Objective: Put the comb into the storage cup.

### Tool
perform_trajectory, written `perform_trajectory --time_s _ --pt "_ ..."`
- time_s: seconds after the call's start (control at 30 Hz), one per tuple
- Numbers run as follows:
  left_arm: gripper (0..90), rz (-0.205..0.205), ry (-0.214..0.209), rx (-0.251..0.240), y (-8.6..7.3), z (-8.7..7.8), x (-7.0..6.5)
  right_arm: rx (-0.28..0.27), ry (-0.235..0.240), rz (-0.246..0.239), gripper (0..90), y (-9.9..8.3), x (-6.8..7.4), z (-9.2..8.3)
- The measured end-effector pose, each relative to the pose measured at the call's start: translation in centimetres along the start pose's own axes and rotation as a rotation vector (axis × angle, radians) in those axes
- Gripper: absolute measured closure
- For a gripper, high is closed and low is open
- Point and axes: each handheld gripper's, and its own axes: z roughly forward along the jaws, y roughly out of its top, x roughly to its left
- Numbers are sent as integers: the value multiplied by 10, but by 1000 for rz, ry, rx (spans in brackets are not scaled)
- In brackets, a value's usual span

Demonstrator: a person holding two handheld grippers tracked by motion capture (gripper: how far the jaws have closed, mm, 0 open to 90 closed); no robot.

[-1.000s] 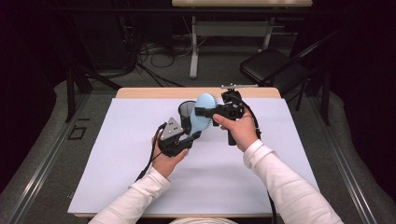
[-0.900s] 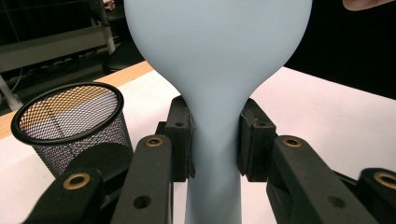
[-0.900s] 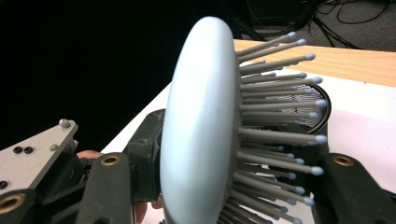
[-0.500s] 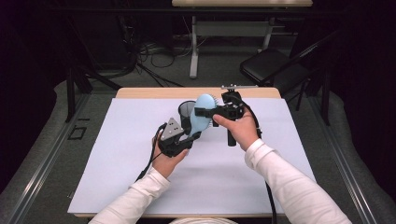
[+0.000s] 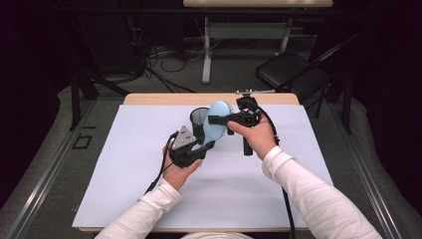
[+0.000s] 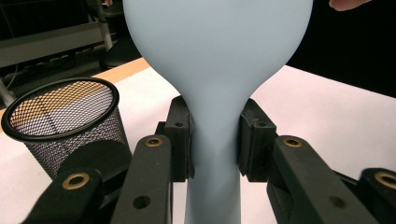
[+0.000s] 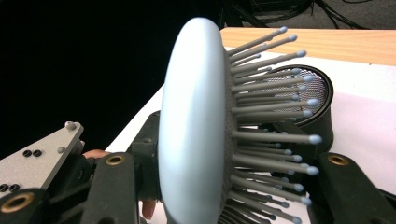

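Note:
A light blue hairbrush (image 5: 215, 124) is held in the air over the table between both grippers. My left gripper (image 5: 205, 147) is shut on its narrow neck (image 6: 215, 140), with a black pad pressing on each side. My right gripper (image 5: 222, 121) comes in from the right and spans the brush head (image 7: 191, 130), one jaw behind its smooth back and the other at the tips of the grey bristles (image 7: 271, 135). Its jaws have just been closing on the head. A black mesh cup (image 5: 198, 118) stands upright just behind the brush.
A white sheet (image 5: 124, 189) covers the wooden table (image 5: 159, 98). The mesh cup (image 6: 65, 116) stands close to the left jaw. The other gripper's grey plate (image 7: 42, 149) is low on the left. A black chair (image 5: 288, 69) and cables lie beyond the table.

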Motion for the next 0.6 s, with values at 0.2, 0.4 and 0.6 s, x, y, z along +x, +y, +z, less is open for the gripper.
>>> perform_trajectory --time_s 0.2,0.4,0.6 --pt "691 -9 -2 2 0 0 1 -3 2 8 461 0 0 1" --pt "684 -15 -4 -3 0 -1 2 -2 10 23 464 1 -2 1" --pt "671 -25 -10 -6 0 0 3 -5 18 36 466 1 -2 1"
